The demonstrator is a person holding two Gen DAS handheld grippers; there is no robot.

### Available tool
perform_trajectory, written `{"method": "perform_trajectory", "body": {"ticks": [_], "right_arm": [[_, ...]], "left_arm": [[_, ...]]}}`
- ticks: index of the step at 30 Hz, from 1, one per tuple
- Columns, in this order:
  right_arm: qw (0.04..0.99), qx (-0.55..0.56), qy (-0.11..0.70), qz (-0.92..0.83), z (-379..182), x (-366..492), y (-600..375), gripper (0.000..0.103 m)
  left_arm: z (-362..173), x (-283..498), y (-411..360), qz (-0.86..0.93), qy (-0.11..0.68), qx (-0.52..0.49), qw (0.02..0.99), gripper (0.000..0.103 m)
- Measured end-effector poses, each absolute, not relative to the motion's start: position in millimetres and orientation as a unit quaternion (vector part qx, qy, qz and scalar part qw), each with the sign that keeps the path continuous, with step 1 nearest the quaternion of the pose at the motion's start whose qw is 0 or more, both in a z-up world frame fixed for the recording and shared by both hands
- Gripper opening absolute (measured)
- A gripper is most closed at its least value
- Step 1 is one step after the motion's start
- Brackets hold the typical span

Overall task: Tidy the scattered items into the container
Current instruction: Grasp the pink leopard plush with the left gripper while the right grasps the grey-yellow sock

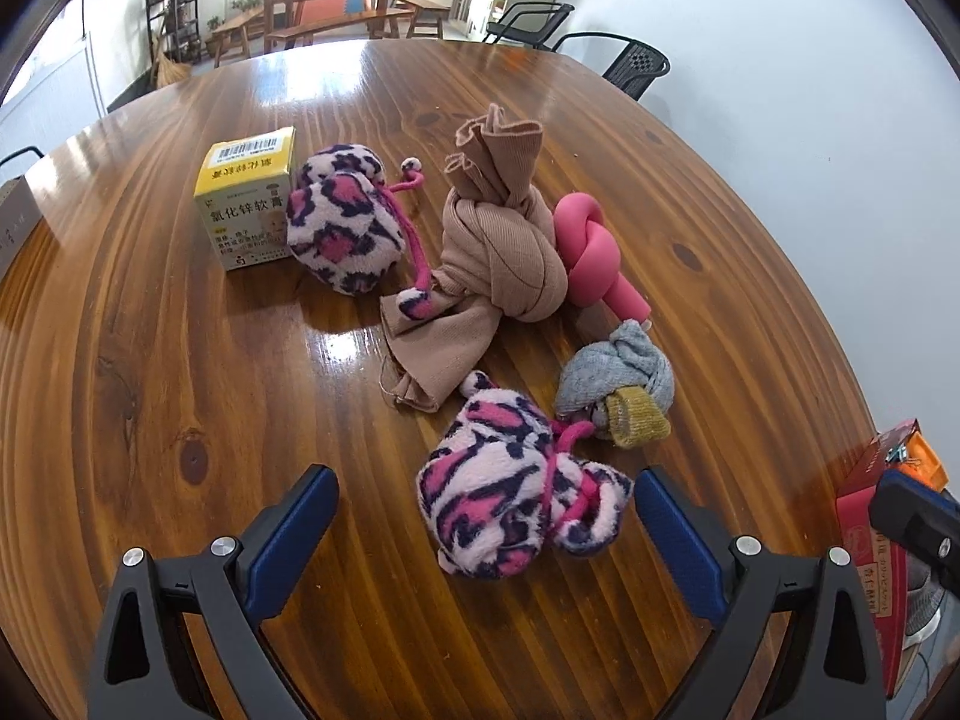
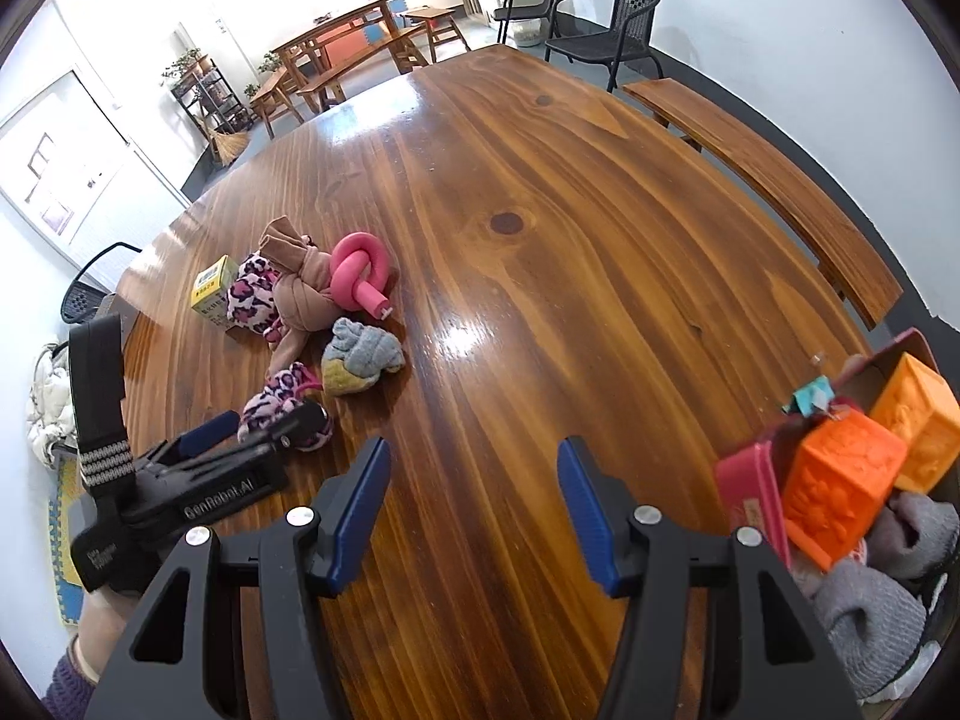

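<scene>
A pink leopard-print plush sock (image 1: 516,492) lies on the wooden table (image 1: 180,360), between the open fingers of my left gripper (image 1: 480,510). Beyond it lie a grey-and-yellow sock ball (image 1: 618,390), a knotted tan cloth (image 1: 498,258), a knotted pink foam tube (image 1: 591,252), a second leopard plush (image 1: 345,219) and a yellow medicine box (image 1: 252,204). My right gripper (image 2: 474,480) is open and empty over bare table. The red container box (image 2: 750,498) at the right holds orange blocks (image 2: 840,480) and grey socks (image 2: 870,618).
A wooden bench (image 2: 780,180) runs along the table's far right side, with black chairs (image 2: 606,30) beyond. The left gripper's body (image 2: 198,480) shows in the right wrist view. A brown box edge (image 1: 15,222) sits at the table's left.
</scene>
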State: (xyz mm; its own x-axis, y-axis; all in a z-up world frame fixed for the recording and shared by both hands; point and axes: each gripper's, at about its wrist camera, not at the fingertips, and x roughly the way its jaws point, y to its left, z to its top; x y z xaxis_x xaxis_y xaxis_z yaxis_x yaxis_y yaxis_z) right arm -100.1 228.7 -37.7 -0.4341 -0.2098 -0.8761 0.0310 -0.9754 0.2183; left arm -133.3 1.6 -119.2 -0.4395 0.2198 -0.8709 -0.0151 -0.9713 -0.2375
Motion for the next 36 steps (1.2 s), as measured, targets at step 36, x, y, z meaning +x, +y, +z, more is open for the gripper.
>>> {"method": "perform_trajectory", "body": {"ticks": [36], "right_arm": [[0.149, 0.586, -0.042, -0.795, -106.4, -192.4, 141.2, 0.054]], "left_arm": [[-96.2, -108.4, -27.7, 0.855, -0.12, -0.498, 0.077, 0.062]]}}
